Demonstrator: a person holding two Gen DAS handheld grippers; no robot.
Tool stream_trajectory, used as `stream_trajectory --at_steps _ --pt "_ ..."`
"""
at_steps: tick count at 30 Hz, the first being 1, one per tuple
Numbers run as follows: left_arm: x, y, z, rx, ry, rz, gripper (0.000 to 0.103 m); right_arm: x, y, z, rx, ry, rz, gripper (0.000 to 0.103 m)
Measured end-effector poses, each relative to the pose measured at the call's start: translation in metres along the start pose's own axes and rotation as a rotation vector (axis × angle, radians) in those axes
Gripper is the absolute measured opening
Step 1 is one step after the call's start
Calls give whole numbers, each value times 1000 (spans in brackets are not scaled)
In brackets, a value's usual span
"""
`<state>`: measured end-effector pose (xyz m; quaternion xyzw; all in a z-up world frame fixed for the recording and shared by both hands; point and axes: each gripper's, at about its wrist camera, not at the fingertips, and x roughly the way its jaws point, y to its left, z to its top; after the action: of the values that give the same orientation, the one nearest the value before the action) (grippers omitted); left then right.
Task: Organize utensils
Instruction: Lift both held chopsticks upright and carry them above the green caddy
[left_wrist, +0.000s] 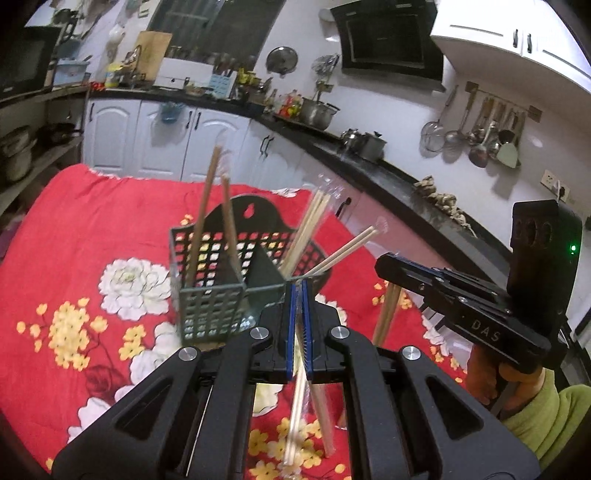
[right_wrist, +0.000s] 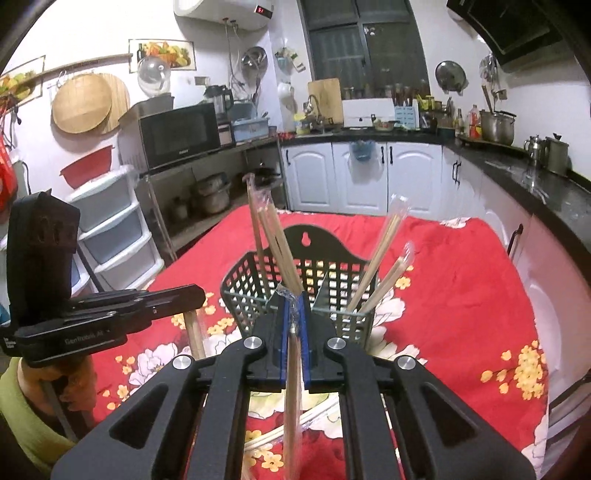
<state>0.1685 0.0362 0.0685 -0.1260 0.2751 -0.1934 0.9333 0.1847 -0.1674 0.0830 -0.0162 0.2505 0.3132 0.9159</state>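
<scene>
A dark perforated utensil caddy with compartments stands on the red floral cloth; it also shows in the right wrist view. Brown chopsticks stand in one compartment, pale wrapped chopsticks in another. My left gripper is shut on a wrapped pale chopstick pair that hangs below its fingers, just in front of the caddy. My right gripper is shut on a wrapped brown chopstick pair at the caddy's near rim. The right gripper also shows in the left wrist view, holding its sticks.
The table is covered by the red floral cloth. More wrapped chopsticks lie on the cloth below my right gripper. Kitchen counters with pots run behind and to the side. A shelf with a microwave stands to the left.
</scene>
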Motion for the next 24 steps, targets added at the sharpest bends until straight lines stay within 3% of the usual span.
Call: stream_trajectory --at_steps 24 --pt "-32 -39 62 115 -163 -32 1 -56 -7 43 26 -193 -13 5"
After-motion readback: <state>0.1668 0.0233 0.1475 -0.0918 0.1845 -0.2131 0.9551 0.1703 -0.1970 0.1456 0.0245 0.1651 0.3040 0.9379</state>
